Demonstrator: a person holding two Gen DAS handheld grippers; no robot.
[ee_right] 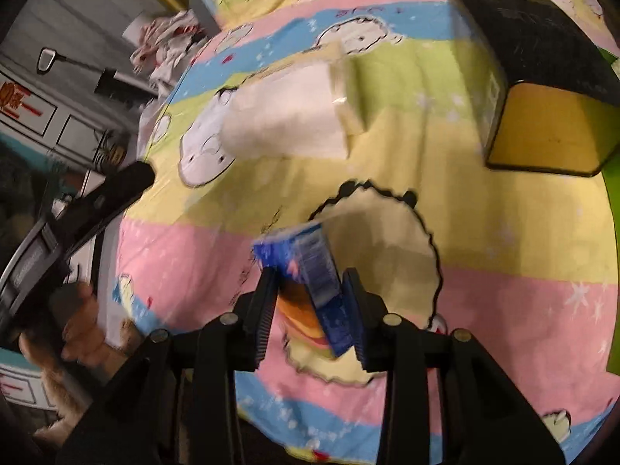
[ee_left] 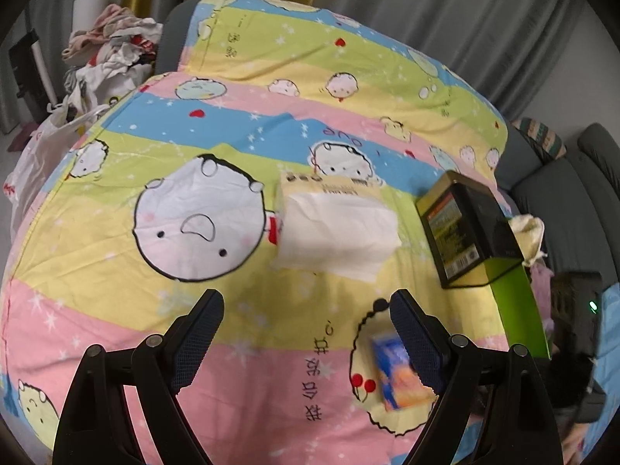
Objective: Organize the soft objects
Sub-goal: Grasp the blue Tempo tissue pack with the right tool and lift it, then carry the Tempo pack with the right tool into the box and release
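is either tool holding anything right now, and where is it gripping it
The right tool grips a small blue packet across its lower end, a finger on each side. The left tool is open and holds nothing.

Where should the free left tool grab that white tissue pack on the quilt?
Take the tissue pack across its short width, mid-body, coming straight down with the open left tool. It lies flat and looks soft, so its long side edges probably give the best bite.

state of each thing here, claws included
left claw: open, empty, above the bedspread
right claw: shut on blue packet
blue packet: gripped, tilted
tissue pack: lying on the bedspread, tissue exposed
black box: lying on the bedspread, closed
bedspread: spread flat
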